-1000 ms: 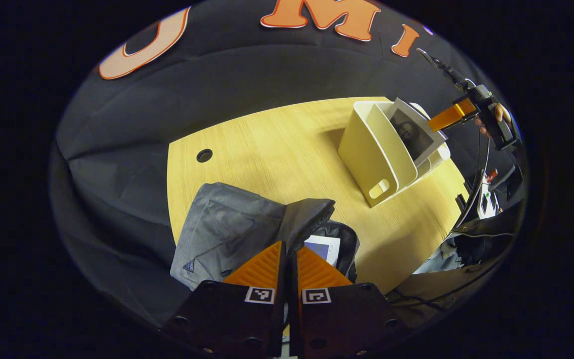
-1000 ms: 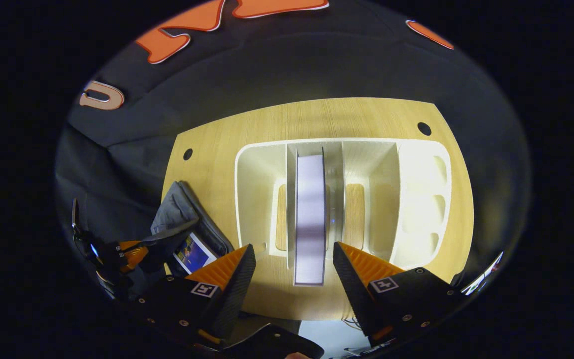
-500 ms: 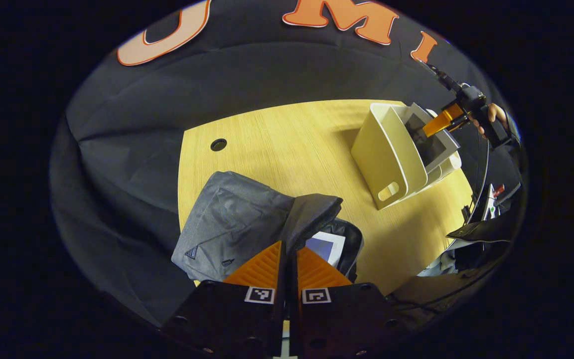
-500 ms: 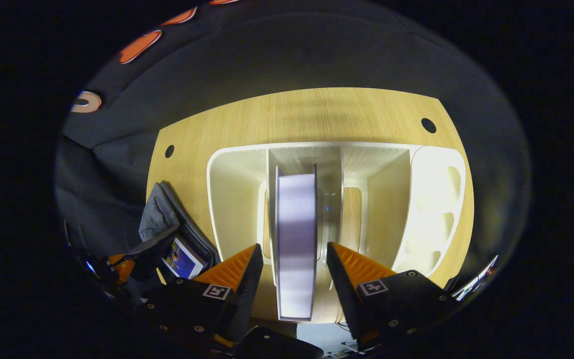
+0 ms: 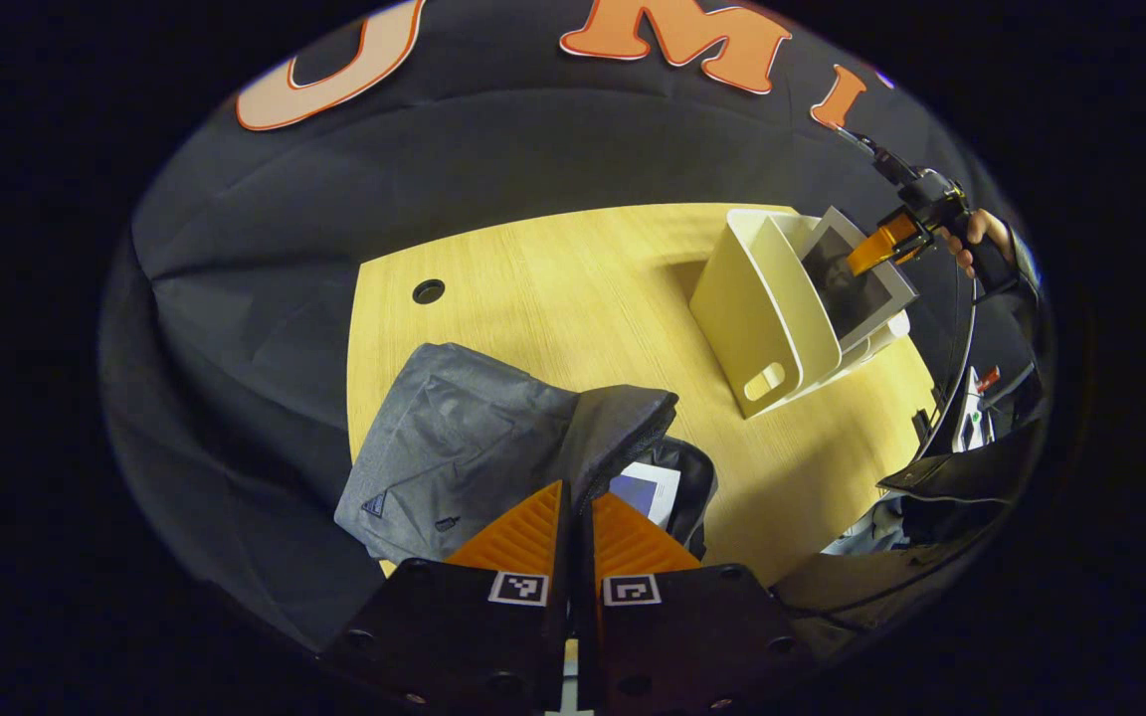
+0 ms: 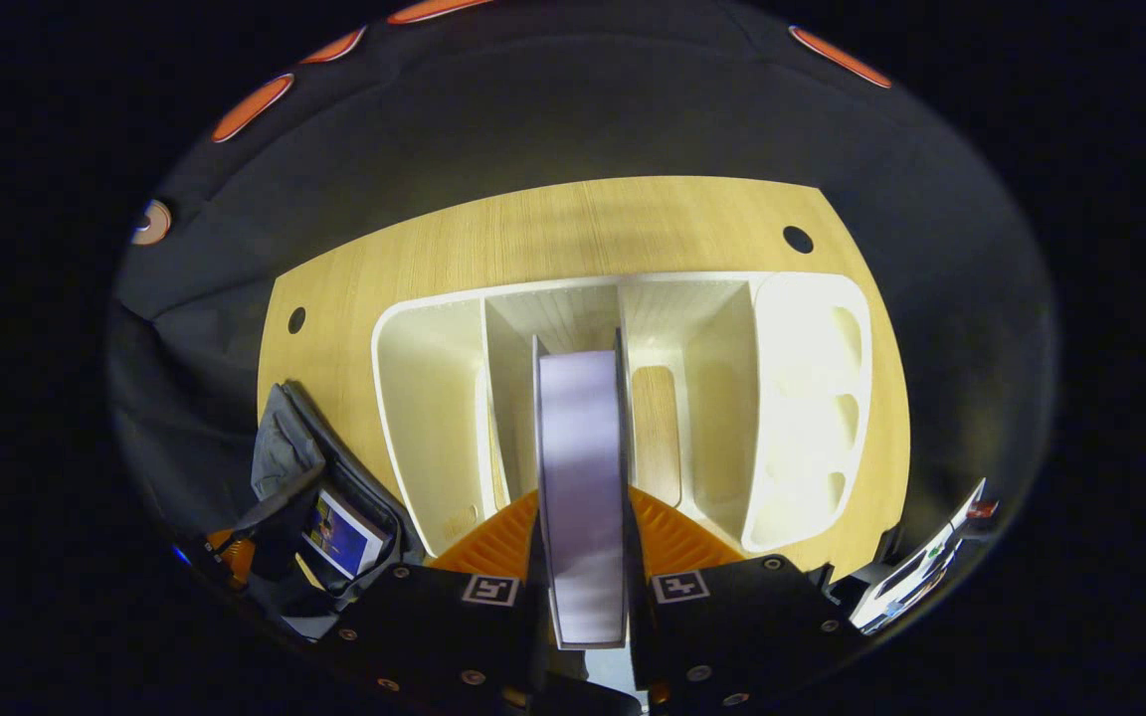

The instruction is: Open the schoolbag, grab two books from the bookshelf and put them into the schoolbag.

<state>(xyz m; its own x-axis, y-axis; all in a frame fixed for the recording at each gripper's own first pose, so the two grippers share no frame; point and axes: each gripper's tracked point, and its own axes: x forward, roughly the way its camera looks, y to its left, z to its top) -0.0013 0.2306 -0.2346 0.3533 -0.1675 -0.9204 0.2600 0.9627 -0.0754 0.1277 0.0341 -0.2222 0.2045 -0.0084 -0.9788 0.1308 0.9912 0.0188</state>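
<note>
The grey schoolbag (image 5: 454, 447) lies on the wooden table, and my left gripper (image 5: 578, 489) is shut on the edge of its raised flap. Through the opening, a book with a blue cover (image 5: 645, 491) rests inside. The white bookshelf (image 6: 792, 398) stands on the table. My right gripper (image 6: 583, 502) is shut on an upright book with pale page edges (image 6: 581, 438) in a middle slot. From the left gripper view, the right gripper (image 5: 883, 244) reaches into the bookshelf (image 5: 762, 318) from above, held by a hand (image 5: 981, 231). The schoolbag (image 6: 285, 457) and left gripper (image 6: 233, 552) sit at lower left.
The table (image 5: 553, 288) has a round cable hole (image 5: 428, 291) near the far left and another (image 6: 797, 239) behind the shelf. The shelf's other slots stand empty. Loose items and cables (image 5: 966, 418) lie beyond the table's right edge.
My right gripper has moved onto the upright book and its fingers have gone from wide open to shut on it. The left gripper keeps holding the flap.
</note>
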